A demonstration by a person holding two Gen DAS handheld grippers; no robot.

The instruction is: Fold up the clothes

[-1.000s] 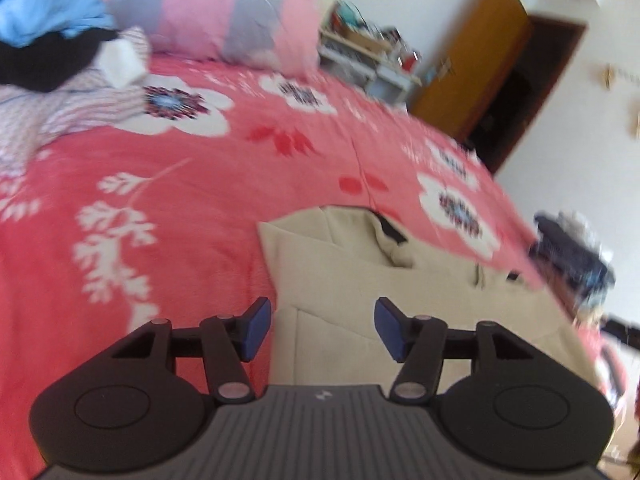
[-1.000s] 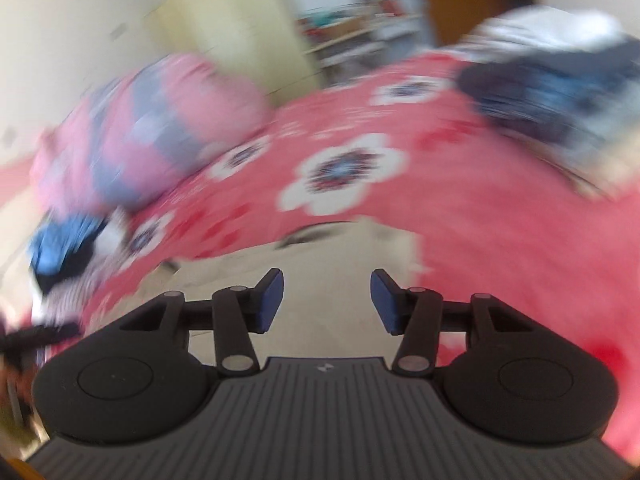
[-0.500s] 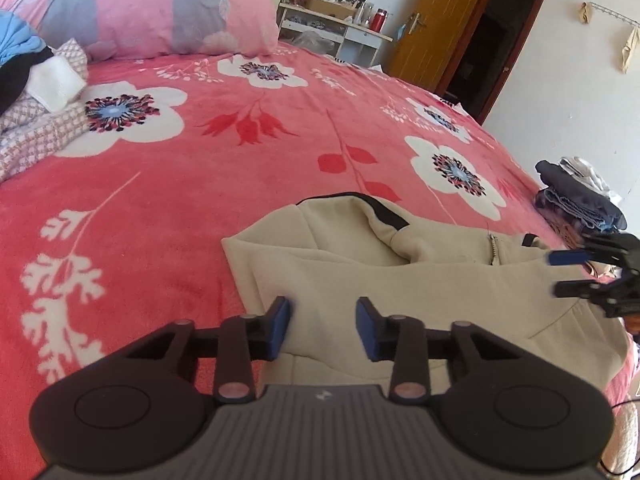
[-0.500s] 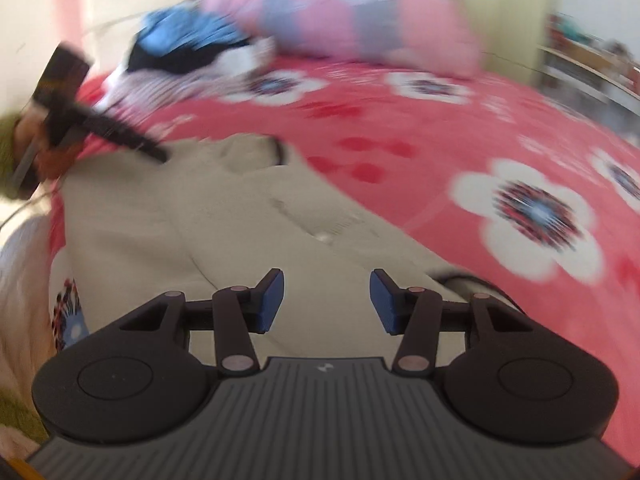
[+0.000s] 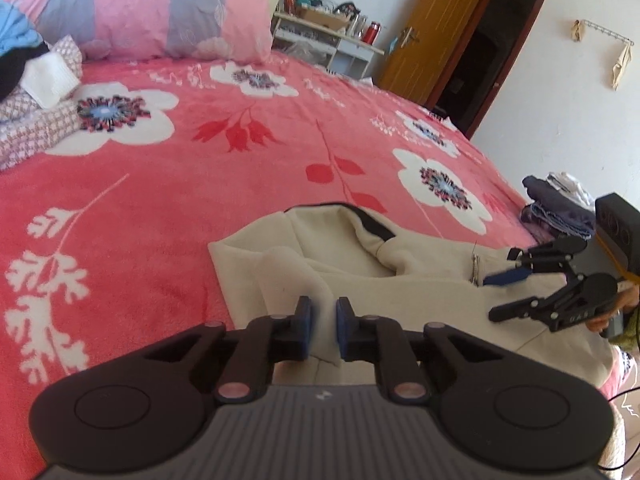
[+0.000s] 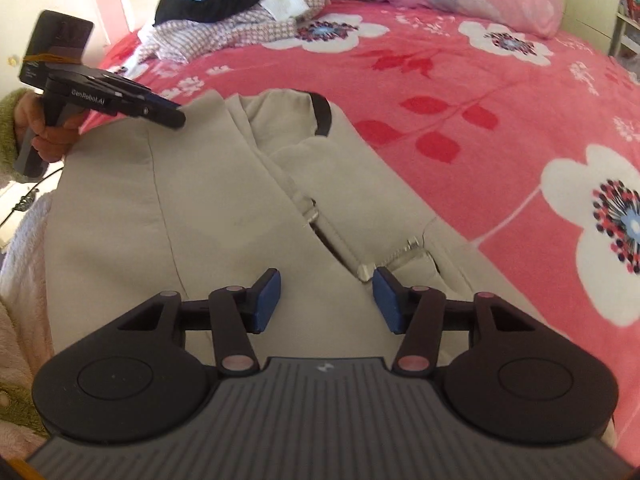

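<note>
we find a soft beige fleece jacket (image 6: 224, 200) lying flat on the plush red floral bed (image 5: 160, 200). left gripper (image 5: 322, 326) closing, pinching a raised fold of it. right gripper (image 6: 326, 300) part-open, closing above fabric, nothing pressed.

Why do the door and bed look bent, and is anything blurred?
Left wrist view: the fisheye lens tilts the brown wooden door and bows the pink flowered bedspread; daylight is even, and only the right gripper, its jaws closing, smears. Right wrist view: sharp on the beige zip-up jacket, with dark rounded corners.
</note>
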